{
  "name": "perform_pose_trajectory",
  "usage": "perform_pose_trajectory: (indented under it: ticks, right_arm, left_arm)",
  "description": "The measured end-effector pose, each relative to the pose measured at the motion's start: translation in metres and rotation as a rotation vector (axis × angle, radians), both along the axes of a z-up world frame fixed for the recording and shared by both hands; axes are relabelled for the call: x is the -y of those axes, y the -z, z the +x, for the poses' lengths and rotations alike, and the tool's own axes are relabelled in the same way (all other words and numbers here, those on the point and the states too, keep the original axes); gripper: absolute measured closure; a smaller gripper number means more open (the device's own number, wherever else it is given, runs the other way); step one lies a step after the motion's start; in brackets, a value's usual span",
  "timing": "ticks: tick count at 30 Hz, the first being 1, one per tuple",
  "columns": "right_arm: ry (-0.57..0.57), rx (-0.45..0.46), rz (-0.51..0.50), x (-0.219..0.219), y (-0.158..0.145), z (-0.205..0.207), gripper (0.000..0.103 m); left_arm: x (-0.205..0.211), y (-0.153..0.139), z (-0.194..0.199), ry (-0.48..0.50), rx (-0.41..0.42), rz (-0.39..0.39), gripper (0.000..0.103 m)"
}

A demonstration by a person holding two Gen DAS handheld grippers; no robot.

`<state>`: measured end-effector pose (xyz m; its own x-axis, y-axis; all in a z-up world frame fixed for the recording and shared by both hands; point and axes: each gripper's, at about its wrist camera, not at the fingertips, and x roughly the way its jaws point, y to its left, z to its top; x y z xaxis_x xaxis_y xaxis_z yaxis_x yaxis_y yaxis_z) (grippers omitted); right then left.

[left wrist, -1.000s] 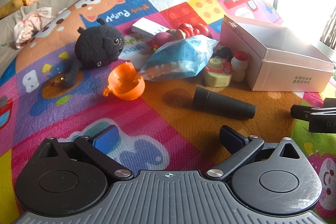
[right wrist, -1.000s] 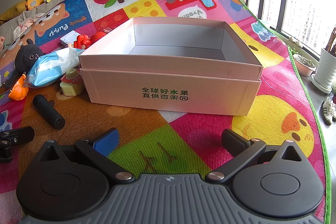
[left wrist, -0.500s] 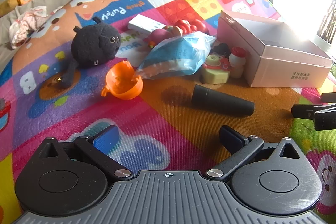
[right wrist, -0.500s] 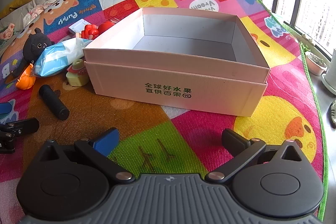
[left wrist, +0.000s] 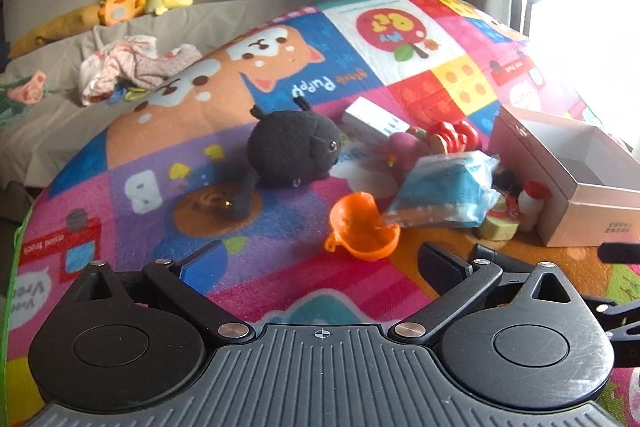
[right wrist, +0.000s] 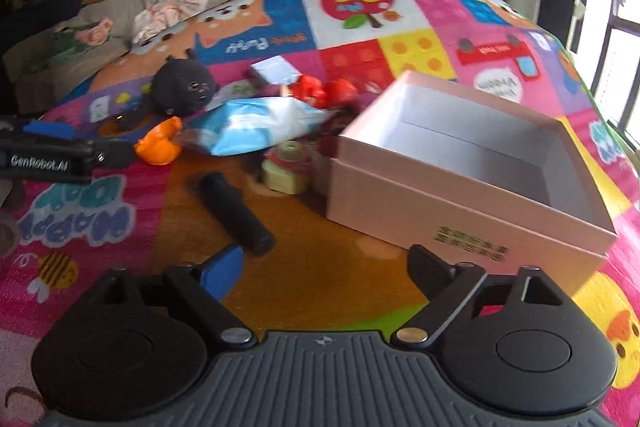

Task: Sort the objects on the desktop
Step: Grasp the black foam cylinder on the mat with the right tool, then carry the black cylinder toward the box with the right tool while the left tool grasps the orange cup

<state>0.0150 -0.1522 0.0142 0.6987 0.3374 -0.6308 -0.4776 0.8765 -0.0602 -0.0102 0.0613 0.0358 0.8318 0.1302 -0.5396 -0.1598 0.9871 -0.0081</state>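
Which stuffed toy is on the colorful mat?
The black plush cat. It sits on the play mat beside the clutter, while the yellow tiger plush lies back on the grey couch.

- Pink box [right wrist: 460, 223]: open, upright, on the mat.
- Black cylinder [right wrist: 236, 213]: lying flat, near the box.
- Orange cup [left wrist: 362, 227]: tipped, touching blue packet [left wrist: 444, 193].
- Black plush [left wrist: 294, 149]: well apart from the box.

A fuzzy black plush toy [left wrist: 294, 149] beside a glossy orange plastic cup [left wrist: 362, 227], crinkly blue plastic packet [left wrist: 444, 193] and matt cardboard box [right wrist: 472, 171].
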Motion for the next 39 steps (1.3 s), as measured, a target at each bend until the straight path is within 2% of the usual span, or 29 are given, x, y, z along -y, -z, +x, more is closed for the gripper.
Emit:
perform_pose_trajectory:
  ticks: [3, 4, 6, 7, 8, 9, 10, 16, 18, 21, 22, 27, 30, 32, 34, 39]
  right_arm:
    - [0.047, -0.022, -0.045, -0.018, 0.004, 0.01, 0.042]
    - [0.082, -0.018, -0.044, -0.02, 0.004, 0.013, 0.043]
    - [0.133, -0.004, -0.015, -0.021, -0.001, 0.016, 0.043]
    - [0.132, -0.005, 0.023, -0.021, -0.004, 0.016, 0.039]
    - [0.135, -0.022, 0.064, -0.021, -0.007, 0.017, 0.032]
    - [0.15, -0.033, 0.092, -0.023, -0.008, 0.018, 0.018]
    - [0.166, -0.041, 0.107, -0.026, -0.008, 0.019, 0.015]
    - [0.256, -0.145, 0.123, -0.06, 0.006, 0.046, 0.015]
    - [0.299, -0.111, 0.104, -0.07, 0.01, 0.052, 0.016]
    - [0.304, -0.06, 0.058, -0.079, 0.012, 0.055, 0.028]
    - [0.293, -0.062, 0.06, -0.078, 0.012, 0.054, 0.028]
    - [0.157, -0.115, 0.088, -0.044, 0.004, 0.031, 0.028]
    - [0.087, -0.062, 0.044, -0.005, -0.001, -0.002, 0.028]
    - [0.1, -0.007, -0.003, 0.024, -0.003, -0.02, 0.028]
    - [0.137, 0.009, -0.02, 0.055, -0.003, -0.031, 0.028]
    - [0.234, -0.025, 0.08, 0.108, 0.004, -0.029, 0.028]
  left_arm:
    - [-0.009, -0.001, -0.004, -0.017, 0.01, -0.01, 0.0]
    - [-0.012, -0.001, -0.005, -0.023, 0.015, -0.011, 0.0]
    - [-0.015, -0.002, -0.006, -0.039, 0.027, -0.009, 0.0]
    - [-0.016, -0.001, -0.006, -0.05, 0.035, -0.009, 0.0]
    - [-0.018, 0.0, -0.006, -0.061, 0.042, -0.011, 0.0]
    - [-0.018, 0.001, -0.006, -0.07, 0.045, -0.015, 0.0]
    - [-0.02, 0.004, -0.006, -0.074, 0.043, -0.023, 0.0]
    - [-0.022, 0.019, -0.007, -0.066, 0.026, -0.063, 0.0]
    - [-0.024, 0.02, -0.009, -0.078, 0.037, -0.072, 0.0]
    - [-0.026, 0.021, -0.009, -0.08, 0.036, -0.089, 0.0]
    - [-0.026, 0.021, -0.009, -0.081, 0.037, -0.091, 0.0]
    - [-0.028, 0.022, -0.008, -0.079, 0.03, -0.11, 0.0]
    - [-0.026, 0.022, -0.007, -0.058, 0.021, -0.108, 0.0]
    - [-0.024, 0.022, -0.006, -0.032, 0.018, -0.103, 0.0]
    - [-0.019, 0.022, -0.003, 0.012, 0.005, -0.083, 0.0]
    - [0.005, 0.017, 0.017, 0.154, 0.008, 0.02, 0.0]
